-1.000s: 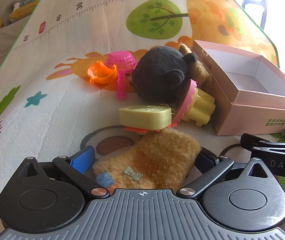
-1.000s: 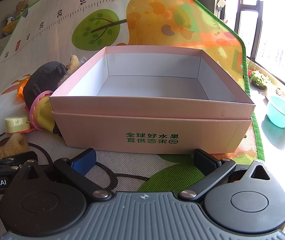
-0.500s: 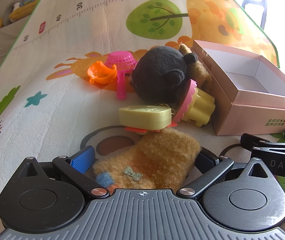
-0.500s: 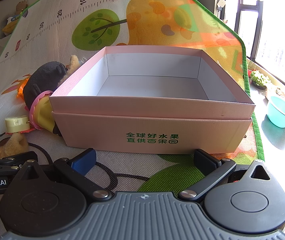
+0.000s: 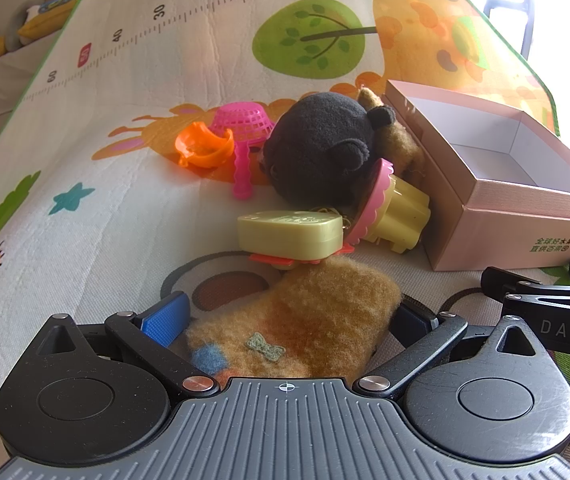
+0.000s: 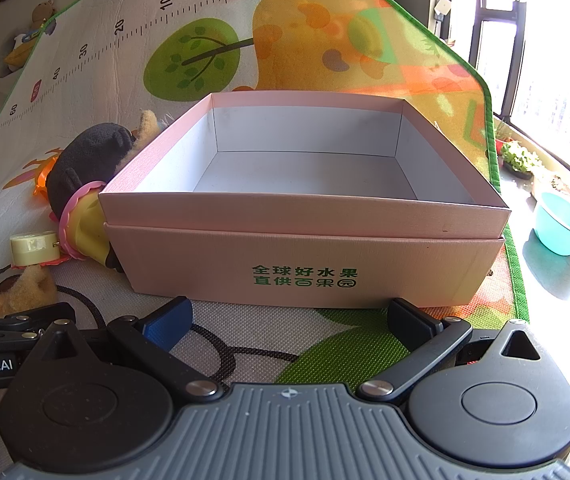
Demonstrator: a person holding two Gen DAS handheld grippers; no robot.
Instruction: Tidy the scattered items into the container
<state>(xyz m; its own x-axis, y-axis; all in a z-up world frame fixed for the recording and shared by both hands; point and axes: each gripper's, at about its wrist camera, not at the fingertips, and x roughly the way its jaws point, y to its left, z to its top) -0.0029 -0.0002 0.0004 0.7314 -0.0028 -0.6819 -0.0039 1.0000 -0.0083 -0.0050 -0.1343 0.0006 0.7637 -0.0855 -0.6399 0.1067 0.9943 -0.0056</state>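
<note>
Sitting at the play mat's (image 5: 133, 216) right edge, the pink box (image 6: 305, 256) is open and empty, directly ahead of the right gripper (image 6: 289, 320), whose jaws are spread wide on nothing. The tan felt toy (image 5: 297, 320) lies between the left gripper's (image 5: 289, 316) fingers, long axis running away toward the box; jaws look wide, contact on the right pad can't be confirmed. Left is the nearer tool. Likely next: close, lift, carry right into the box.

Centre frame, the bear plush (image 5: 321, 148) leans against the box (image 5: 525, 216); strainer (image 5: 245, 128) to its left, perhaps touching.
</note>
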